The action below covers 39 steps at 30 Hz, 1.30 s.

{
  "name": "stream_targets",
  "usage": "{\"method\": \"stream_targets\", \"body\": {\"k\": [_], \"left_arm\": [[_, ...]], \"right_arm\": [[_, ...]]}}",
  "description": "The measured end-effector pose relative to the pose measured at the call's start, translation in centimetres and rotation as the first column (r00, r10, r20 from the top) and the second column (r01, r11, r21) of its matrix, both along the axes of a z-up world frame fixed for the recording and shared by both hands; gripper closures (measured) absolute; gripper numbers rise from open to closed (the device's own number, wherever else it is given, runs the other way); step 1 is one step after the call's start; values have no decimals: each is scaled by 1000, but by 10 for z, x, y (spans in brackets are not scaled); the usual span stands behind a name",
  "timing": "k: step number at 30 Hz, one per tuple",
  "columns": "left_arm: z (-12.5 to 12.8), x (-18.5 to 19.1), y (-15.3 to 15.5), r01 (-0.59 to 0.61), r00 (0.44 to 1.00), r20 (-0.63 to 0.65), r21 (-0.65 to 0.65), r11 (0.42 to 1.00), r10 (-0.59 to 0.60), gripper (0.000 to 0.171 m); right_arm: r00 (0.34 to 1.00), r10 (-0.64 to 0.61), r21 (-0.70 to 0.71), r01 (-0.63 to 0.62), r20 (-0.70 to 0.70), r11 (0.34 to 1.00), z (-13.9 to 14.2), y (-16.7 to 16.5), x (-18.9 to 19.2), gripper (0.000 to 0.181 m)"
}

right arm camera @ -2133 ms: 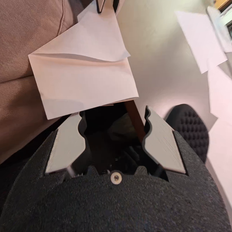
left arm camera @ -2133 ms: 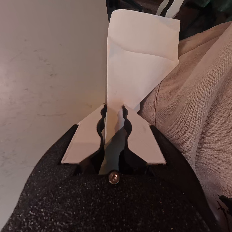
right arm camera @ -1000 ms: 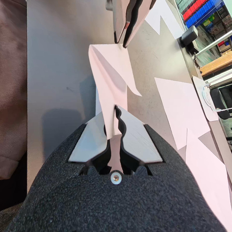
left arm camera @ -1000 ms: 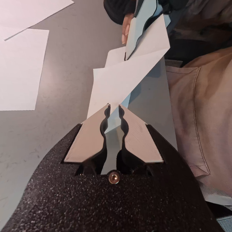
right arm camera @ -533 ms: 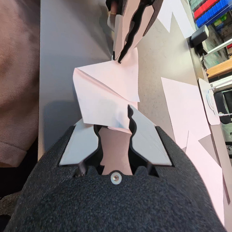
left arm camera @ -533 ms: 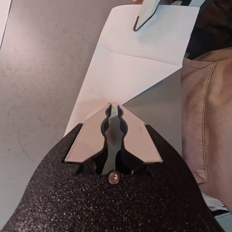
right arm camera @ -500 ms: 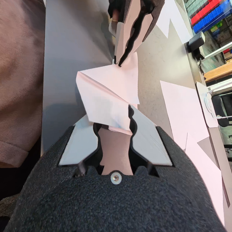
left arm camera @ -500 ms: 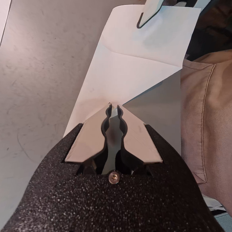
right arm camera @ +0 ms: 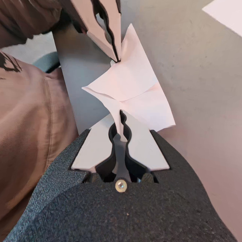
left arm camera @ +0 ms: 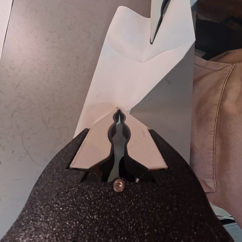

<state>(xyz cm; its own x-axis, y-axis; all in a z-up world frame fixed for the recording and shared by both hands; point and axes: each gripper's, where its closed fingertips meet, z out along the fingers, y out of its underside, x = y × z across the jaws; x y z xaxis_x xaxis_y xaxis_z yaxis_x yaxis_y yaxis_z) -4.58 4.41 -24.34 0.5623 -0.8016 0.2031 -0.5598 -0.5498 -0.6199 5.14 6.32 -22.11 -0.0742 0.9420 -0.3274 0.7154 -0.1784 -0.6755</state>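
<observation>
A folded white paper sheet hangs over the grey table near its front edge. My left gripper is shut on one corner of it. My right gripper is shut on the opposite end of the same sheet, which buckles between the two grippers. The right gripper's tip shows at the top of the left wrist view, pinching the paper. The left gripper shows at the top of the right wrist view, also pinching it.
A person's tan garment lies along the table edge on the right of the left wrist view and on the left of the right wrist view. Another white sheet lies on the table at the far right. One gripper's finger ends stand about 11 cm off the other's.
The left jaws have closed fully on the paper corner. The right jaws, open half a second ago, have shut on the sheet's other end, and the paper has crumpled between the grippers.
</observation>
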Motion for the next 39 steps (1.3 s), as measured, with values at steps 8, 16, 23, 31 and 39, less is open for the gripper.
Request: {"method": "stream_targets", "body": {"k": [8,16,23,31,39], "left_arm": [[11,7,-14,147,987,47,80,986,-151,149],[4,14,-4,130,991,-8,122,984,-130,159],[4,14,-3,10,981,189,-224,975,34,171],[2,15,-4,24,991,134,-239,971,8,171],[10,17,-12,80,990,120,-64,995,-72,163]], "right_arm": [[987,-78,-423,130,137,897,-8,9,1,181],[982,-60,-517,146,180,843,-9,9,-1,181],[982,-81,-460,152,171,875,-10,13,2,176],[996,-42,-325,65,77,943,7,19,0,175],[982,39,-320,23,184,947,-13,12,6,181]]}}
